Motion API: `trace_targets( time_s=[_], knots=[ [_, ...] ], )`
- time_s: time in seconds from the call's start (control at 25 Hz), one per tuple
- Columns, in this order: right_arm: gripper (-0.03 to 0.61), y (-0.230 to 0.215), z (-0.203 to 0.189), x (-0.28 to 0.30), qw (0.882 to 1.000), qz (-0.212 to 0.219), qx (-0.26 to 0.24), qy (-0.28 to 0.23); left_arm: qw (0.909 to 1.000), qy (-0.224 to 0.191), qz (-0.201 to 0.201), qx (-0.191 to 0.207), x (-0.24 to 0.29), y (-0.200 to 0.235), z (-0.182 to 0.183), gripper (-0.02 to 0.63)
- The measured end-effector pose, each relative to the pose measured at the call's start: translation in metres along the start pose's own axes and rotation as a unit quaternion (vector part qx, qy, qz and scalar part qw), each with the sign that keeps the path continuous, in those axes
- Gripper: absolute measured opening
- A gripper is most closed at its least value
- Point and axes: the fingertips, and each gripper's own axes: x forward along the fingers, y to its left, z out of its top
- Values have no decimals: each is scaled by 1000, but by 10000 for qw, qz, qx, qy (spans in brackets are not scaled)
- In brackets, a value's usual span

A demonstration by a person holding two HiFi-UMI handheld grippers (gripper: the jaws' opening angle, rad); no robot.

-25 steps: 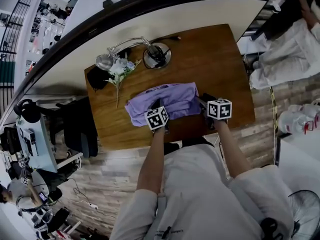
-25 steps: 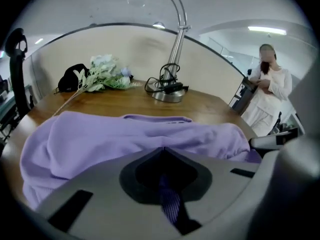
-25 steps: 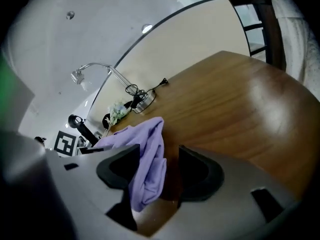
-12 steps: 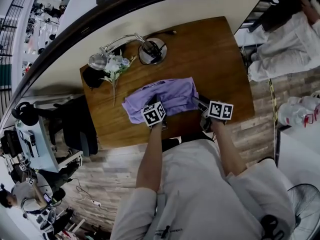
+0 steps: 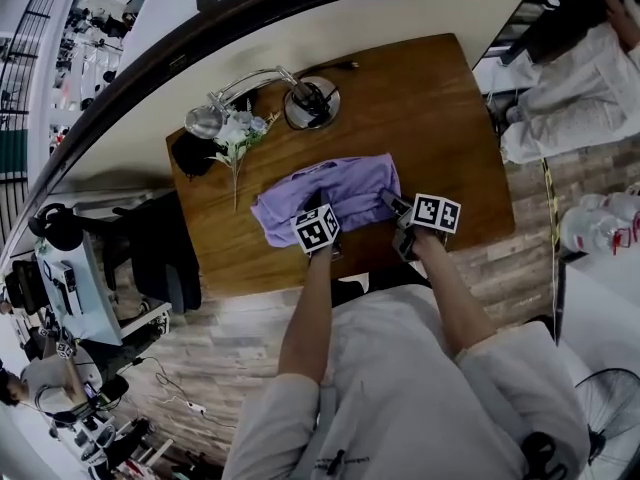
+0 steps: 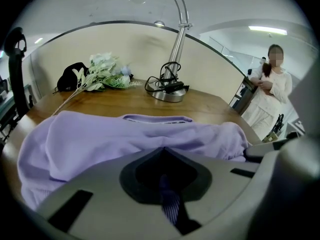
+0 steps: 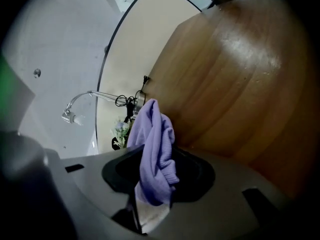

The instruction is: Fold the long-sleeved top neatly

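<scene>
right tongs [image 5: 392,206] rolled, closing on top [image 5: 335,190] | left tongs [image 5: 315,211] clamp near edge

Your wooden table [image 5: 430,128] bears a desk lamp [image 6: 178,46], cable [image 6: 167,84] coiled on its base. Left of that lie pale flowers [image 5: 238,133] and a black bundle [image 5: 192,155]. A person in white [image 5: 575,103] stands to your right.

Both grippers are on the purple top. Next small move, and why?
Probably lift the right gripper slightly and carry its fabric over the top toward the left gripper. The right jaws have just been closing and now pinch a bunched end at the top's right side. The left gripper is shut on the near edge, anchoring the top on the table.
</scene>
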Motion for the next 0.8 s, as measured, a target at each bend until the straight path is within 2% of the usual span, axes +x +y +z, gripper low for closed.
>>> trace_targets(
  time_s=[0.08,0.12,0.36,0.48,0.64,0.8],
  knots=[
    [104,2,2,-5,9999,122,37,-76,10000,-9,-12,22,2,-3,-1,25],
    [94,6,5,-10,9996,248,64,-146,10000,-8,-66,28,4,-8,-2,25],
    [78,39,2,-19,9974,431,-430,-397,9995,116,-282,-96,0,-5,-2,25],
    [77,61,1,-21,9951,502,-743,-427,9979,193,-586,-194,-9,-2,5,25],
    [77,92,2,-28,9876,561,-1414,-392,9952,-247,-948,65,-40,4,27,25],
    [77,112,-9,-31,9789,577,-1927,-365,9934,-597,-925,317,-76,39,38,25]
  ],
)
